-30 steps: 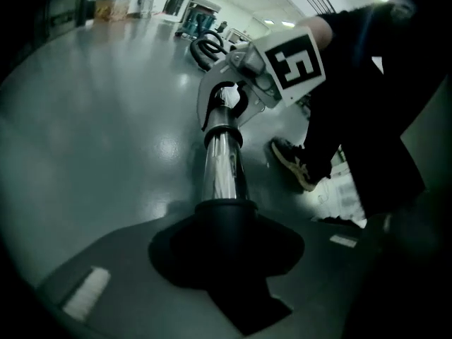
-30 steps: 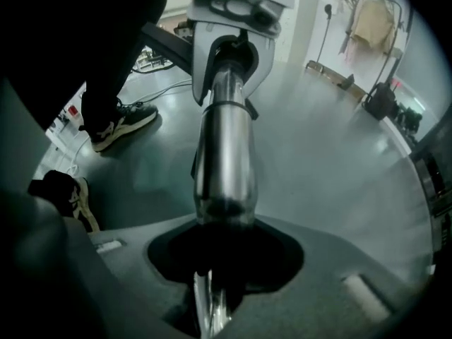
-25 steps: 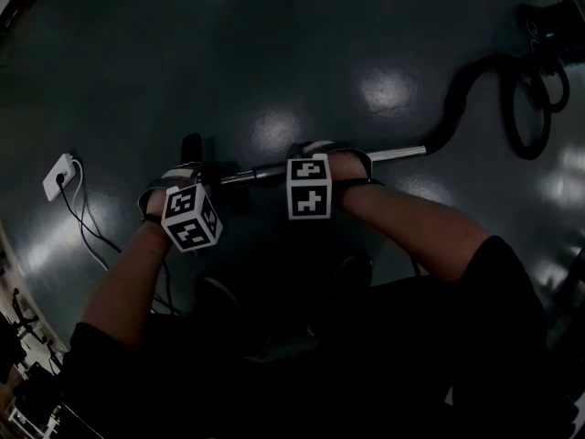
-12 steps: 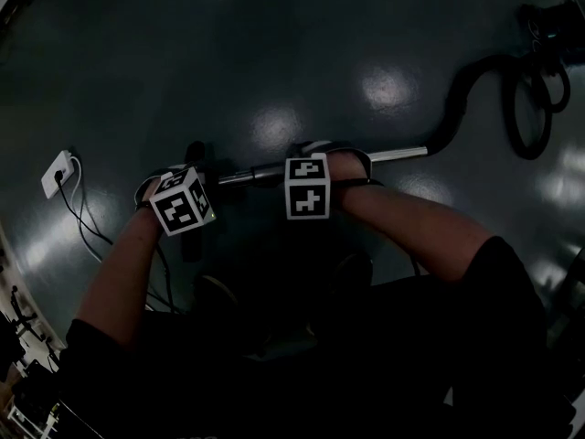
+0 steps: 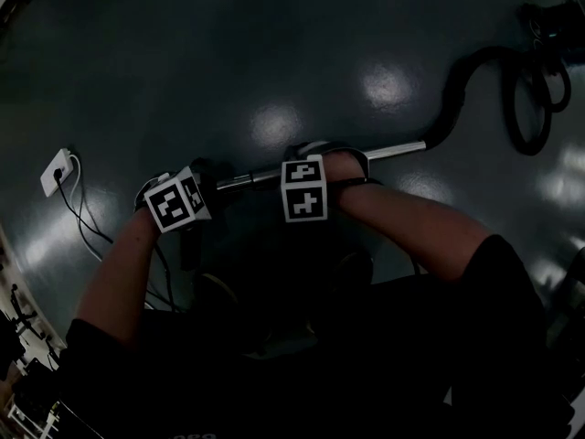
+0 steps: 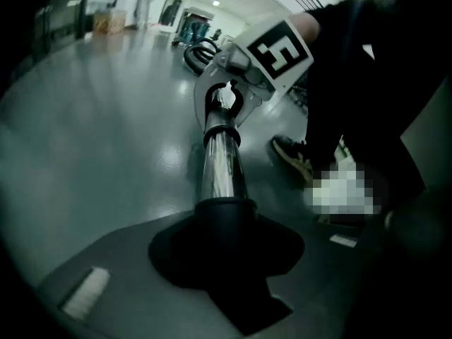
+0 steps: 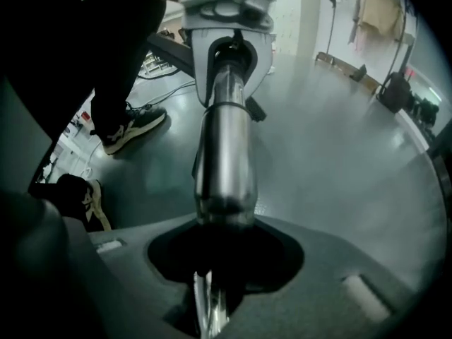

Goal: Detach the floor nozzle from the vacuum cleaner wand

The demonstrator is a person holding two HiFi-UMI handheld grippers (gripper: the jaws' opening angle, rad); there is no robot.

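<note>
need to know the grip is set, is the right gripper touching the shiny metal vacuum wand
Touching. The left gripper view shows the right gripper with its white jaws clamped round the shiny metal vacuum wand, with no gap.

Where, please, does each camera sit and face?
Head view: on the person's head, looking steeply down at the floor; both forearms show, left tongs and right tongs on the wand.
Left gripper view: on the left tongs, looking past the black collar along the wand to the right tongs; leg and shoe show.
Right gripper view: on the right tongs, looking along the wand to the left tongs; leg and shoe show.
Shared: the gripper views face each other along one wand.
</note>
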